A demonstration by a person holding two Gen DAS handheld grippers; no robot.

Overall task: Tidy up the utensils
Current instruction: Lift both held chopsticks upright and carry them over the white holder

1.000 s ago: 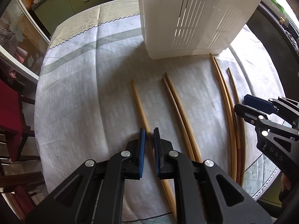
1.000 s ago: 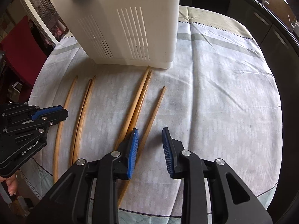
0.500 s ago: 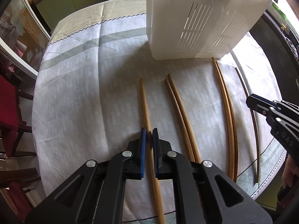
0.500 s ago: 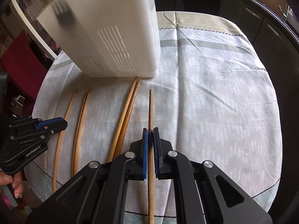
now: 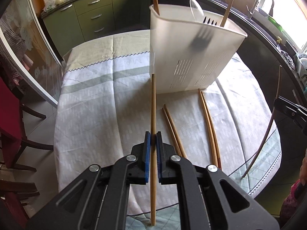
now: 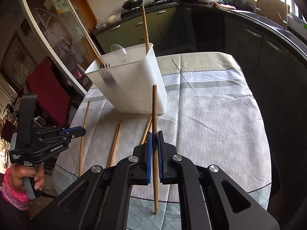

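My left gripper [image 5: 153,134] is shut on a light wooden chopstick [image 5: 153,99], held off the cloth and pointing toward the white utensil holder [image 5: 191,57]. My right gripper [image 6: 154,134] is shut on a darker chopstick [image 6: 154,107], also lifted, with the holder [image 6: 130,84] ahead and to its left. Each gripper shows in the other's view: the right gripper [image 5: 278,103] with its dark chopstick [image 5: 276,88], the left gripper [image 6: 82,130] with its stick [image 6: 84,118]. Two chopstick pairs [image 5: 172,128] [image 5: 209,126] lie on the cloth. The holder contains upright chopsticks, a clear spoon [image 5: 196,11] and a black fork.
The round table's white-and-green cloth [image 5: 96,105] hangs over the edge all around. A red chair [image 6: 48,88] stands by the table's left side. Green cabinets [image 5: 92,15] and a dark counter with a sink tap [image 5: 264,2] lie beyond. A hand [image 6: 23,176] grips the left tool's handle.
The right jaws closed on the rightmost chopstick. Both grippers then rose with a chopstick each off the cloth and tilted up, bringing the holder's rim and contents into view.
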